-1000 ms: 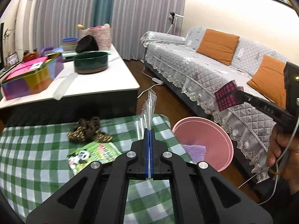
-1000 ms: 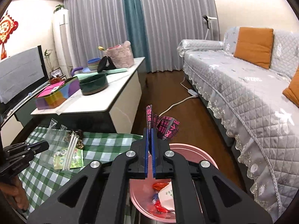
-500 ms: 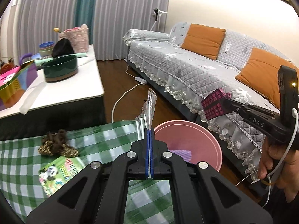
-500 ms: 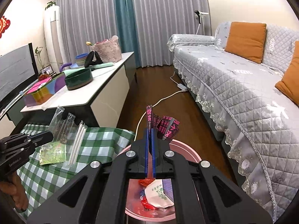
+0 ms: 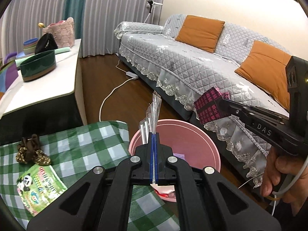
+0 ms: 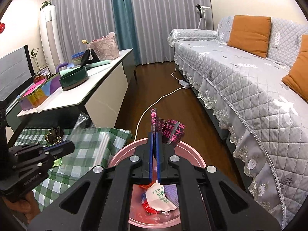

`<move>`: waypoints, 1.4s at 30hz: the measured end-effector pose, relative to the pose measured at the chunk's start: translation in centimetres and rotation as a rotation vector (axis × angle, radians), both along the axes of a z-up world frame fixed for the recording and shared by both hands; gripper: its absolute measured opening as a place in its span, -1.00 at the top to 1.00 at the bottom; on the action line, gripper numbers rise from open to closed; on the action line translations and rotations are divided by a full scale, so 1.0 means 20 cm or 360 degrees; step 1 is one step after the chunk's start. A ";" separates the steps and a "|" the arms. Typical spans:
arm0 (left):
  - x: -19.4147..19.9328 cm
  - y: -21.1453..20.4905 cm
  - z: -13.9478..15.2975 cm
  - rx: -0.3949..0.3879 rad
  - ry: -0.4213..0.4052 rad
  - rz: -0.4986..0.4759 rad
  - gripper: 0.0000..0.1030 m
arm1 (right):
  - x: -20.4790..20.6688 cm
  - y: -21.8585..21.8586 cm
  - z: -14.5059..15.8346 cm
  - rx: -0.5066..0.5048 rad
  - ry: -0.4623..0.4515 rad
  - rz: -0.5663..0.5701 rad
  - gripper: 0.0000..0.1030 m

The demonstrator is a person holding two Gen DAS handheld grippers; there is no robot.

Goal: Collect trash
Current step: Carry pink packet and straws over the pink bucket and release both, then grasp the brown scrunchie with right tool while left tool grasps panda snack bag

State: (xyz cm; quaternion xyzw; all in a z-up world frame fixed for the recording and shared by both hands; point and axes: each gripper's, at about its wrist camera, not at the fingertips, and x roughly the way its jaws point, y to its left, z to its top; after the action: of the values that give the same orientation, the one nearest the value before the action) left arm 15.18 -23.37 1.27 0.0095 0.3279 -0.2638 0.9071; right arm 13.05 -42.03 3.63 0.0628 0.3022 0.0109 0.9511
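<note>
Trash is held in both grippers over the pink bin (image 6: 194,154), ready to drop. The right gripper (image 6: 154,142) has its jaws pinched on a black-and-pink wrapper (image 6: 169,130) directly above the bin. The left gripper (image 5: 154,140) clamps a clear plastic sleeve (image 5: 154,113) near the rim, beside the checked bench (image 5: 86,144), where a panda packet (image 5: 38,182) remains.

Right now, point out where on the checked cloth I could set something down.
Checked tablecloth: bare squares between the brown hair tie and the pink bin, and behind the panda wrapper. The near-left corner is taken by that wrapper. The bin already holds trash. Both grippers are busy: left gripper on clear plastic packet, right gripper on black-pink wrapper.
</note>
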 end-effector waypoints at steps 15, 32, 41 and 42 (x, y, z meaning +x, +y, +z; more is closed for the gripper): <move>-0.02 0.21 -0.06 -0.0074 0.0142 0.0136 0.19 | 0.02 -0.07 -0.03 0.0200 0.0030 -0.0120 0.00; -0.21 1.15 -0.11 0.0011 0.0129 0.0590 0.42 | 0.04 0.35 0.04 0.0223 -0.0020 0.0119 0.00; -0.08 1.26 -0.30 -0.0104 0.0252 0.0684 0.42 | 0.07 0.54 0.00 0.0122 -0.0009 0.0245 0.00; -0.07 1.26 -0.31 -0.0109 0.0257 0.0689 0.42 | 0.07 0.55 0.00 0.0112 -0.0004 0.0255 0.00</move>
State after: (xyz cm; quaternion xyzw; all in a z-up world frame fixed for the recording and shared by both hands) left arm 13.70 1.81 -4.97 -0.1130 0.3846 -0.0739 0.9131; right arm 14.52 -31.01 3.59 0.0719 0.3044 0.0976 0.9448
